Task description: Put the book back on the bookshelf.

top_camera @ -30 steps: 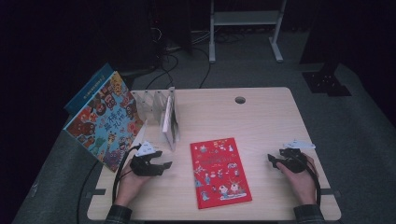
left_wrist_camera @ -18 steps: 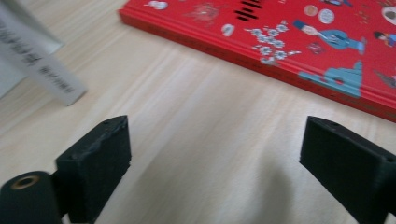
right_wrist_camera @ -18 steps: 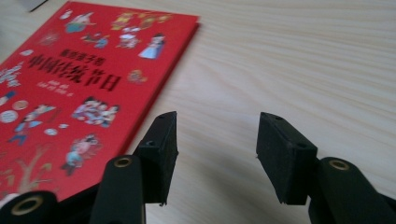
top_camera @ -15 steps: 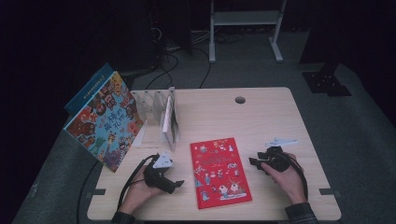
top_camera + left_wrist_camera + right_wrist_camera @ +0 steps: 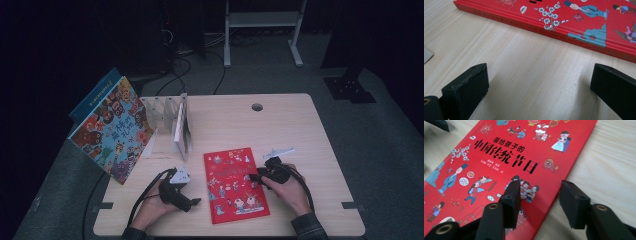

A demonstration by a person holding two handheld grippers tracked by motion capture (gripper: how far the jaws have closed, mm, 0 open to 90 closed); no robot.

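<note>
Red book [image 5: 235, 184] lies flat, cover up, on the near-centre of the table [image 5: 300, 130] — everything below is placed rel. to it.

Left gripper [image 5: 196, 202] sits just left of the book's near-left edge, low over the wood. Its jaws have just been opening and now stand wide apart w/ nothing between them, bare table only; in the left gripper view the book's spine edge [image 5: 544, 26] runs across just ahead. Prob. reason: spread wide to take the spine side or brace the book so it won't slide.

Right gripper [image 5: 254, 176] is at the book's right edge, abt mid-length. Jaws have been closing to roughly half-spread; in the right gripper view one jaw hangs over the cover [image 5: 506, 157], the other over bare table, so they straddle that edge. Not clenched — no pads pressing yet as far as I can tell. Looks like a setup to pinch cover or whole book from the open side.

Room: right of the book, plain table to the edge. Beyond the book's far-left corner stands a clear divider rack [image 5: 167, 122] w/ a thin book in it; bigger picture books [image 5: 112, 127] lean left of that. Near edge of table is close behind both hands, so lift rather than drag back.
</note>
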